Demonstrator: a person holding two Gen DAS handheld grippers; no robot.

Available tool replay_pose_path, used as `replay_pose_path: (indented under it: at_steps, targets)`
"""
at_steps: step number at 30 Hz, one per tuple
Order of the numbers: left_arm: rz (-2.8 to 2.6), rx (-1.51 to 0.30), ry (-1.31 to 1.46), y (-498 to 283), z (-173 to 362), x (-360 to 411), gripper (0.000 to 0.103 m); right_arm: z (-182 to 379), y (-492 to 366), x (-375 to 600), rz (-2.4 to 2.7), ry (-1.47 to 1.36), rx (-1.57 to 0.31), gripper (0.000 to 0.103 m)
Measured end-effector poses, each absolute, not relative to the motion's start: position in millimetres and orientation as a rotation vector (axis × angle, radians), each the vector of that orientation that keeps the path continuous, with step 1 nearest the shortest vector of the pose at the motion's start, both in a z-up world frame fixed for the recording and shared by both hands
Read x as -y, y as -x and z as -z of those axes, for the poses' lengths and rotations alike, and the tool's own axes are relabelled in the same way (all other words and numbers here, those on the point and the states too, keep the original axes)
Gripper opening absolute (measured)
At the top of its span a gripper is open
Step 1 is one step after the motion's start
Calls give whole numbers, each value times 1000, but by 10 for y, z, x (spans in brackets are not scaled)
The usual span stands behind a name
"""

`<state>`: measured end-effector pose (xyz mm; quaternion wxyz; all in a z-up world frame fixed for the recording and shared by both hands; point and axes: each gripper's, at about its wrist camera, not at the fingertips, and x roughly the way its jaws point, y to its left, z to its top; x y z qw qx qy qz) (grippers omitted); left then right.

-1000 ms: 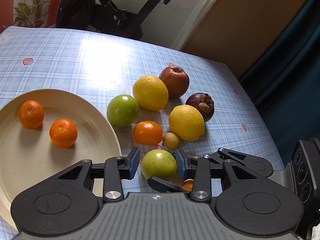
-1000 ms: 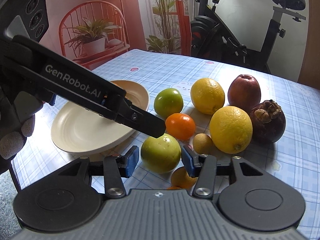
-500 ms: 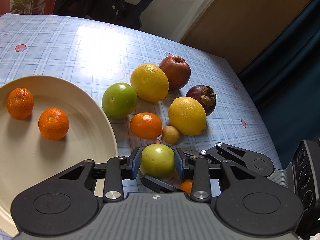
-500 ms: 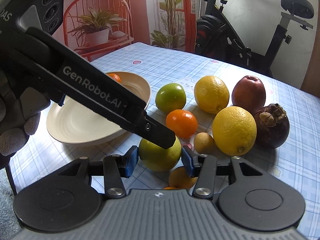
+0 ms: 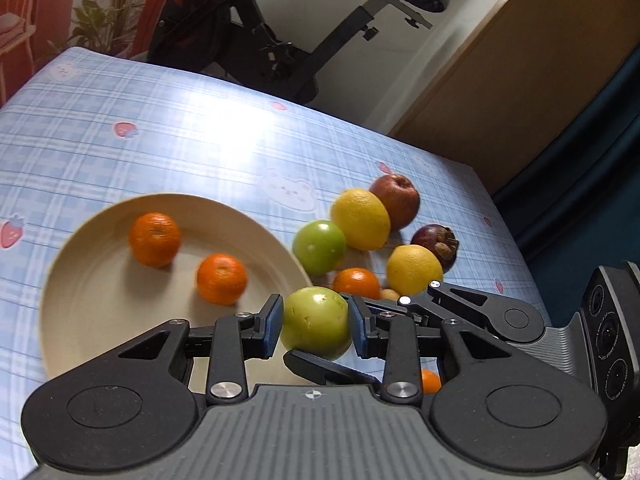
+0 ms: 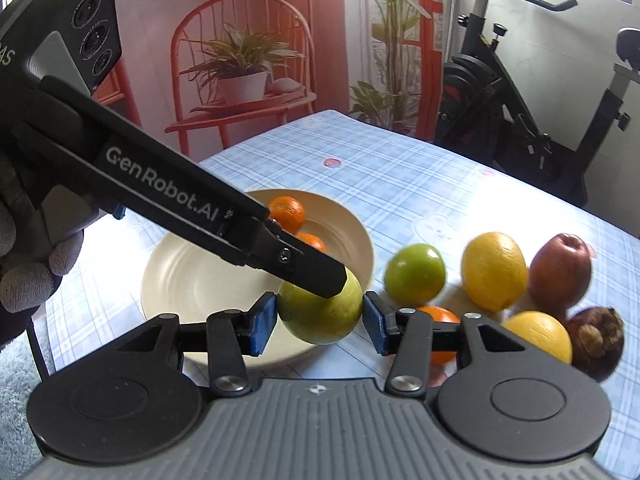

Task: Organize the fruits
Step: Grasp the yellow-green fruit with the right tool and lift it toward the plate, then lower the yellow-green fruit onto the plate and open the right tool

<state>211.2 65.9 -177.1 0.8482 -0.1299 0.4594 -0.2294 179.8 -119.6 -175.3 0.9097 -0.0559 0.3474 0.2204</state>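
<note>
1. Behind the counter (image 5: 168, 136) with its blue checked cloth, an exercise bike is standing by the wall.
2. Both grippers are sitting on one pale green apple (image 5: 316, 326), with the plate (image 5: 100, 304) just to its left.
3. Left gripper (image 5: 316, 328) is clamping the apple, pads pressing on both sides.
4. Right gripper (image 6: 320, 320) is straddling the apple too; can't tell if both pads are touching.

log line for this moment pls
left gripper: shut on pale apple | right gripper: shut on pale apple | pale apple: by plate rim | plate: two oranges
</note>
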Motion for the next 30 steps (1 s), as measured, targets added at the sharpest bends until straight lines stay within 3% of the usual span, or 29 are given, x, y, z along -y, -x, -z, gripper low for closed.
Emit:
replay_pose_path:
  at_steps: [13,30]
  targets:
    - [291,-934,361,-2218,1883,-1587,37,1963,-2406,468,-608,182,-736,50]
    - [229,-910,340,-2380,1929,-1763,37,2103,-2671,201,-589,245,-734,50]
